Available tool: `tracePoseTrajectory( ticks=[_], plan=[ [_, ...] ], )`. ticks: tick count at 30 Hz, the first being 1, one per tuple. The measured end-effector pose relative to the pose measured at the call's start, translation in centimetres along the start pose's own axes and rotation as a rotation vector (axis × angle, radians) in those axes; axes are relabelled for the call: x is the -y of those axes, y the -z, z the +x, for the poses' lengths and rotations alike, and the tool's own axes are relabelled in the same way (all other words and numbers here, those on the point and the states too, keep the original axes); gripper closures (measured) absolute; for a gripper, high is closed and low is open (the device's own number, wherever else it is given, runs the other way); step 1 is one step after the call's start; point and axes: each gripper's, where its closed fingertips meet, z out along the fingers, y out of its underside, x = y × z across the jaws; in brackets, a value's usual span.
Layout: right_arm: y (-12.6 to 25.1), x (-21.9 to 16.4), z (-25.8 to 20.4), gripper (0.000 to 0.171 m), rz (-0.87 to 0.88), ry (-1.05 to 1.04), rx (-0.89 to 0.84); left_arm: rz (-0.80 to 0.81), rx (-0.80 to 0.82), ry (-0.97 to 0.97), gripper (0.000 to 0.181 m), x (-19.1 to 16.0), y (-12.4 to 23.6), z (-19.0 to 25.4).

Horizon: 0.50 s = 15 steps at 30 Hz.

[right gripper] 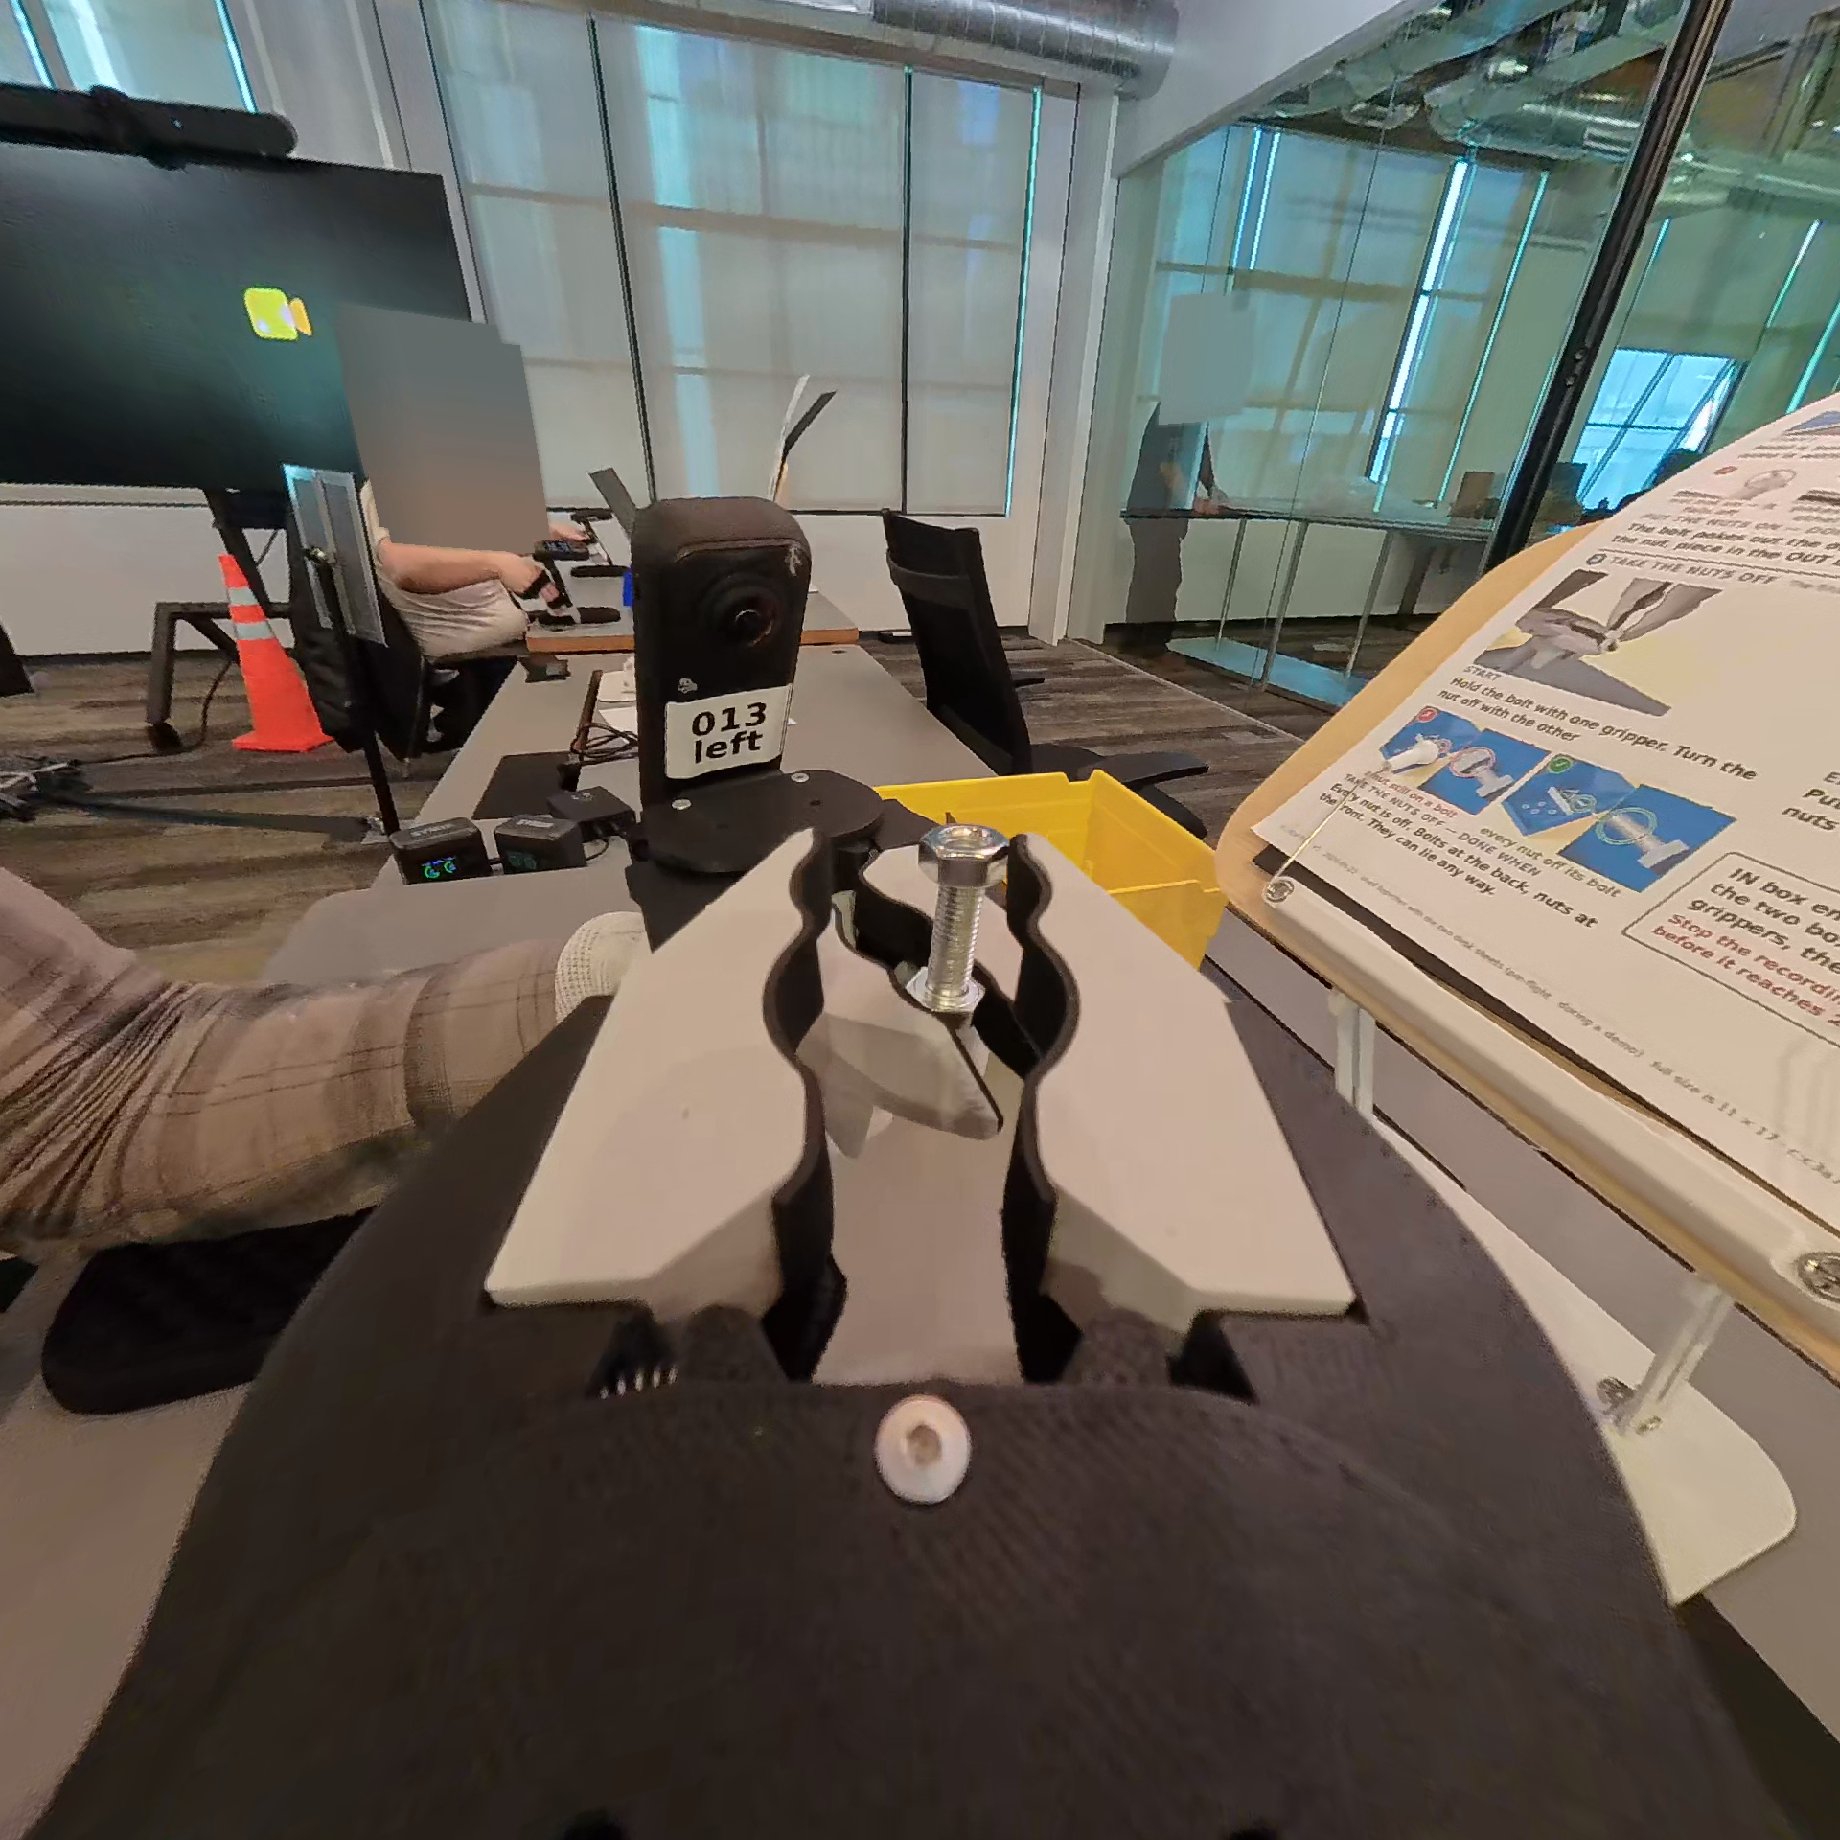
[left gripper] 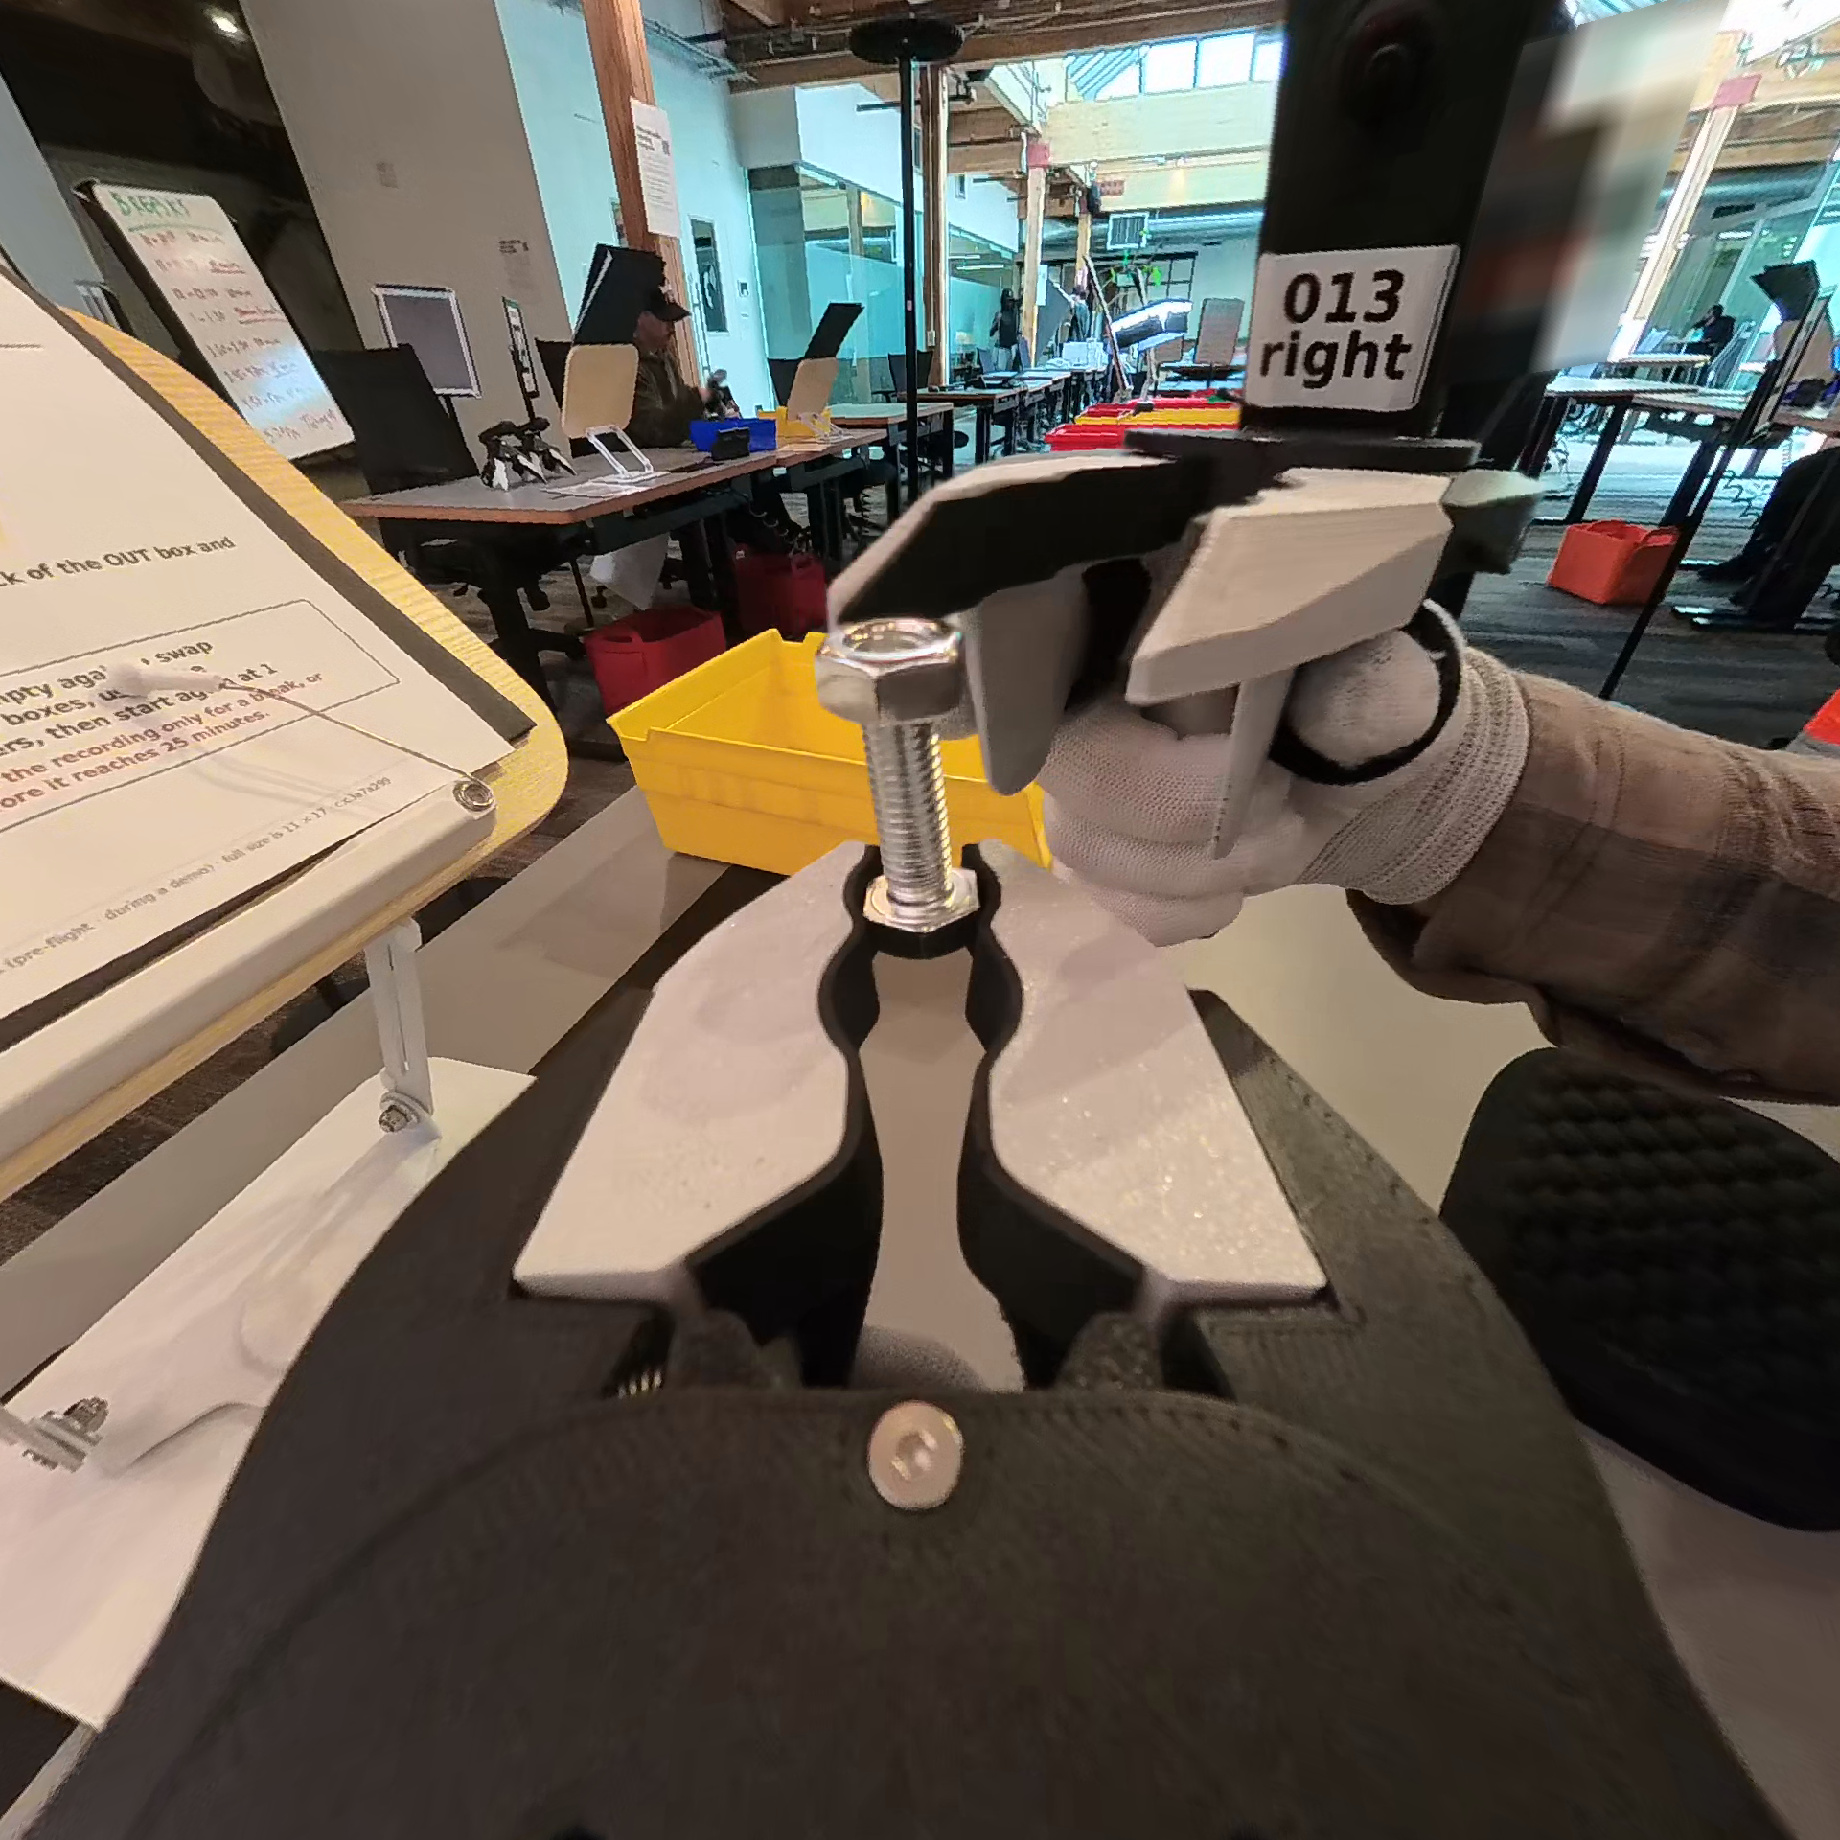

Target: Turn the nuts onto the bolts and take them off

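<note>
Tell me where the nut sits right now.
The nut sits low on the upright bolt, clamped at the left gripper fingertips; in the right wrist view it shows between the right gripper fingers, yellow bin behind.

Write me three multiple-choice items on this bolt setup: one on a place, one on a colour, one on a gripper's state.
1. Where on the bolt does the nut sit?
A. against the head
B. at the lower end, far from the head
C. off the bolt, on the table

2. What colour is the bin behind the bolt?
A. yellow
B. green
C. white

3. How does the left gripper stand?
A. wide open, holding nothing
B. shut on the bolt's head
C. shut on the nut

Key:
1 B: bare thread runs from the head down to the nut.
2 A: its walls show yellow in both views.
3 C: its fingertips close round the nut under the upright bolt.
</note>
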Motion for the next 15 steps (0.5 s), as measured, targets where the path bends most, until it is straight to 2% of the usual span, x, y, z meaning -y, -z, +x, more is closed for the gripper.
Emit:
tracePoseTrajectory(
  ticks=[15],
  plan=[
    [0.73,-0.04,-0.52,0.138,-0.004,0.009,-0.02,-0.014,-0.003,0.006,0.166,-0.25,-0.19,0.14]
  ],
)
